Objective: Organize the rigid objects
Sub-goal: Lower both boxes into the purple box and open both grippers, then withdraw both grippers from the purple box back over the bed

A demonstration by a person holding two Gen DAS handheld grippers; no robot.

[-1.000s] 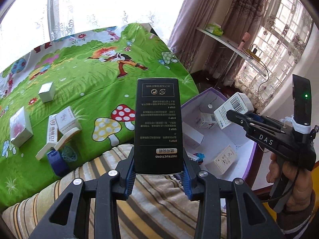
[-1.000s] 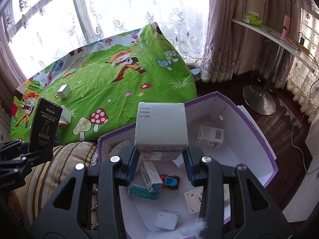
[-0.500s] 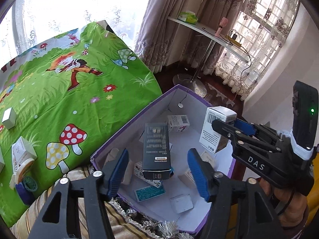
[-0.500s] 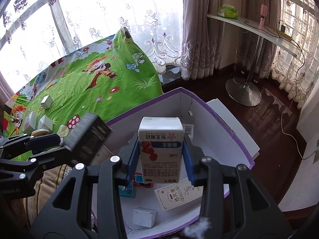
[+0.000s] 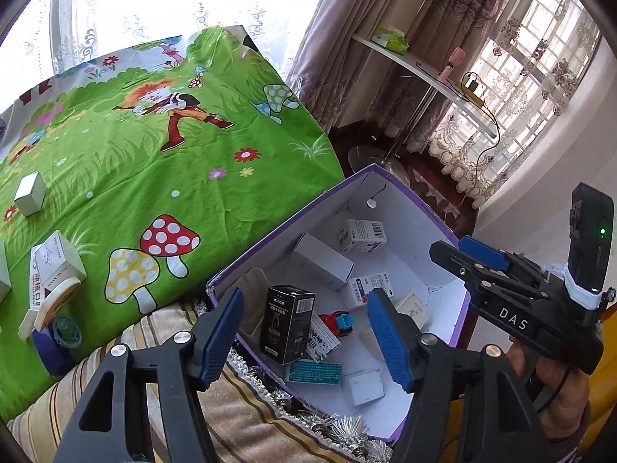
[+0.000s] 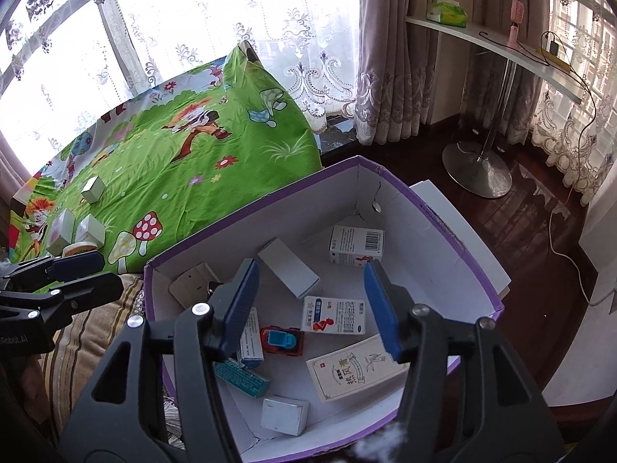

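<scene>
With both grippers hanging over the purple bin [image 6: 443,216], neither one grips anything. Left gripper [image 5: 304,328]: jaws wide, they have just been opening, nothing pressed between the pads; the black box [image 5: 286,322] stands upright in the bin below the gap, near the left wall, free of both pads. Right gripper [image 6: 310,305]: jaws wide too, just been opening, pads clear; the red-and-white box [image 6: 334,315] lies flat on the bin floor under the gap.

Also in the bin: toy car [image 6: 280,341] touching that box's left end, barcode box [image 6: 356,245] near the far wall, plain white box [image 6: 288,268] tilted beside it, teal box [image 6: 242,378] and small white box [image 6: 284,414] at the near end, cream carton [image 6: 356,364] leaning near the right pad.

Bin sits just beside the green cloth [image 5: 127,162]. Several small boxes are out on the cloth, one white cube [image 5: 29,193] well apart from the bin, a cluster [image 5: 56,270] near the left edge. A hand [image 5: 555,386] holds the right gripper's grip in the left wrist view.
</scene>
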